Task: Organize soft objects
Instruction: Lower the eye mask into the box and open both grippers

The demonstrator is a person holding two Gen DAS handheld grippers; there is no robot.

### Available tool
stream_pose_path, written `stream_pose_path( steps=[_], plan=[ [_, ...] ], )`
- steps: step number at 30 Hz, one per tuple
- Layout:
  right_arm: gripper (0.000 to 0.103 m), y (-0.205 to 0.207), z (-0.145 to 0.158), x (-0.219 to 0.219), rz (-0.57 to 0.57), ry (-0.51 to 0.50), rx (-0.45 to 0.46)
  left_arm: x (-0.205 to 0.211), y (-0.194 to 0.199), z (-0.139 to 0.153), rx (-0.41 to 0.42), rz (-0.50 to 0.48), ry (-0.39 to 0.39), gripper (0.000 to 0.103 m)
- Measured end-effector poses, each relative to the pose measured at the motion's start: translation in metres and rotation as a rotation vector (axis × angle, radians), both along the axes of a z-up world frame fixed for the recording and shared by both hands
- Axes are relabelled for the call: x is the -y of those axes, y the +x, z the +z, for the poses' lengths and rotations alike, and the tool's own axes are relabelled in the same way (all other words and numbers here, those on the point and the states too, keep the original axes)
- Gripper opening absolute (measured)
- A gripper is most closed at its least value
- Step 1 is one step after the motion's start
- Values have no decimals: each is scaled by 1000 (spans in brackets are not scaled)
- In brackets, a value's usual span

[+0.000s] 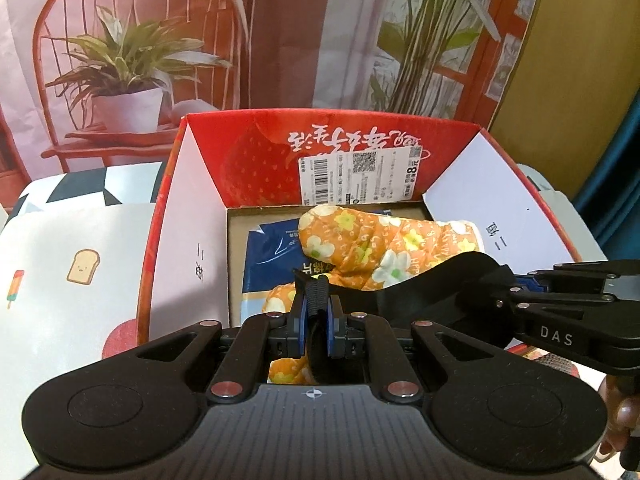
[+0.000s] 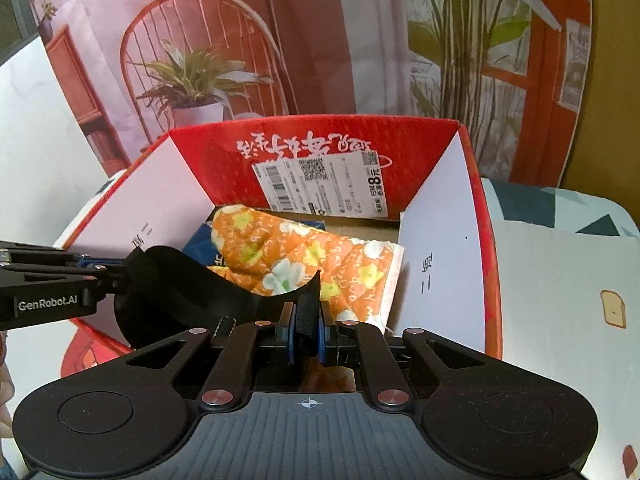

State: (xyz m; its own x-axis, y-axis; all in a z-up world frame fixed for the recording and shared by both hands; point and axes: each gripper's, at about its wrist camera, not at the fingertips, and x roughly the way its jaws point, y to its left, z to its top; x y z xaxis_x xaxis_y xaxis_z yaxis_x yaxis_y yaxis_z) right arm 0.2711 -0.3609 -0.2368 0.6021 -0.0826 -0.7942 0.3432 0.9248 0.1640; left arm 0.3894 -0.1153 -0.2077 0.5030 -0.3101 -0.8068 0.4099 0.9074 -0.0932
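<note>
A black fabric band (image 1: 432,284) hangs in a curve between my two grippers, over the near edge of an open red cardboard box (image 1: 320,124). My left gripper (image 1: 316,300) is shut on one end of the band, and my right gripper (image 1: 516,292) comes in from the right, shut on the other end. In the right wrist view my right gripper (image 2: 307,320) pinches the band (image 2: 180,288), and the left gripper (image 2: 104,276) enters from the left. Inside the box (image 2: 320,128) lie an orange flowered mitt (image 1: 380,244) (image 2: 300,248) and a blue packet (image 1: 268,256) (image 2: 200,244).
The box stands on a white cloth printed with toast and ice lollies (image 1: 80,268) (image 2: 560,280). Behind it hangs a backdrop with a red chair and potted plant (image 1: 132,64). A person's hand (image 1: 624,412) holds the right gripper's handle.
</note>
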Motion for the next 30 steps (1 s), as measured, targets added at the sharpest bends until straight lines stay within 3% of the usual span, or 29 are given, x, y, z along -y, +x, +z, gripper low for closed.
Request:
stream_pose_path(
  steps=[6,8,10,11,15,16,17,19,21,30],
  plan=[
    [10,-2,-1,1,-10,-8,-9,5,-1,-1,15,-6,23,13],
    [10,-1,-2,1,-17,-13,-16,6,-1,-1,24,-15,48,19],
    [13,0,-2,2,-23,-17,-21,6,-4,4,39,-15,54,51],
    [19,0,-1,3,-26,-23,-22,4,-6,8,52,-10,44,63],
    [35,-6,11,2,-24,-45,8,0,-17,23,116,-12,19,74],
    [44,-7,15,1,-19,-64,14,-1,-19,26,127,-11,17,76],
    [59,-9,20,-1,-15,-88,26,-2,-21,30,134,-12,13,78],
    [69,-15,30,-5,-6,-131,65,-6,-26,38,146,-18,-12,88],
    [71,-20,39,-7,2,-150,85,-14,-34,48,166,-23,-53,96],
    [99,-45,69,-30,-1,-260,166,-33,-70,73,245,-14,-80,103]
  ],
)
